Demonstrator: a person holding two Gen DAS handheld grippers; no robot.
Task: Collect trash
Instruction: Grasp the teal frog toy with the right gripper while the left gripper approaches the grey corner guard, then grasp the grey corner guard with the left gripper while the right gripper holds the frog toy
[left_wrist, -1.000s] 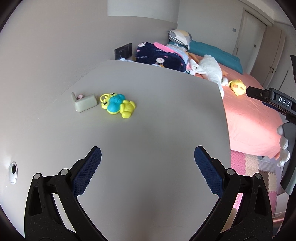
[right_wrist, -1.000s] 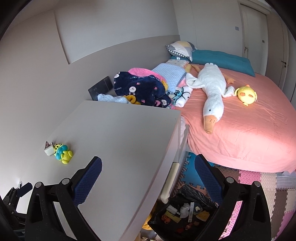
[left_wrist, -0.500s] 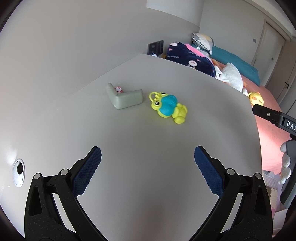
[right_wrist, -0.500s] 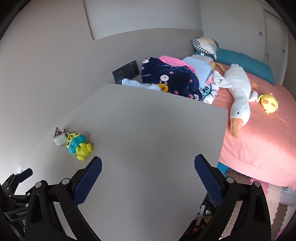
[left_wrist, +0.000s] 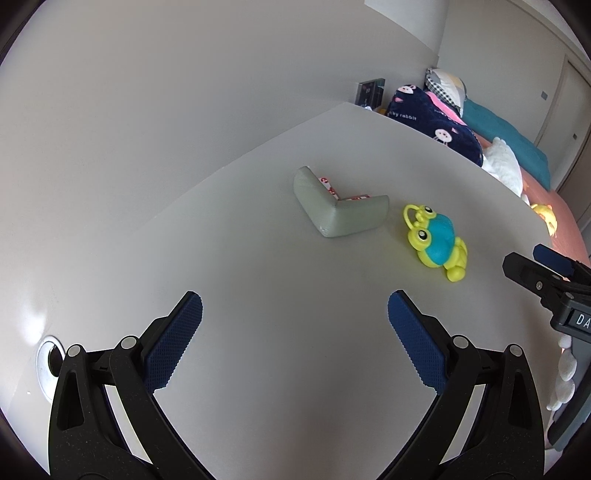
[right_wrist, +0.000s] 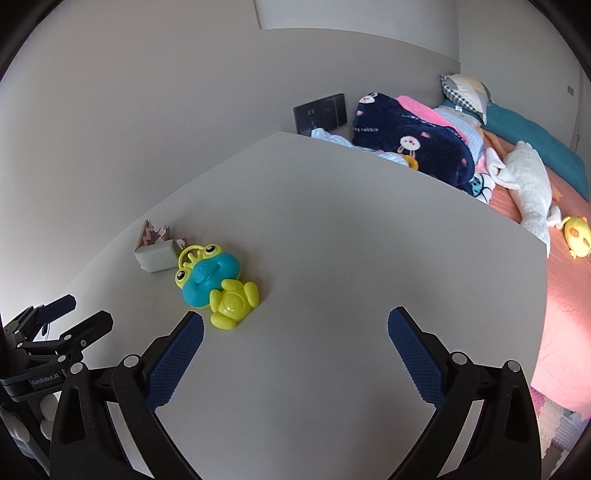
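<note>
Left gripper: hovering low over the pale grey worktop, blue-padded jaws spread wide, holding nothing.
Right gripper: also gaping wide and empty, sitting just short of the toy.
Trash: the grey-green L-shaped foam corner guard with red-and-white patterned backing paper inside its bend is lying near the wall side of the worktop, ahead of the left gripper.
Neighbour: a yellow-and-teal plastic frog toy is resting just beside the guard's right end; touching or not, I cannot tell. It looks like a toy, not trash.
Handling, as I judge it: the guard is looking light, soft and squashy, not fragile; the paper looks loose and may flap.
Where to grip: across one arm of the L, the arm pointing away from the frog, pinching foam and paper together.
Count: one corner guard, one frog toy, two grippers.
Beyond the worktop: a pink-sheeted bed carrying a white plush goose.
</note>
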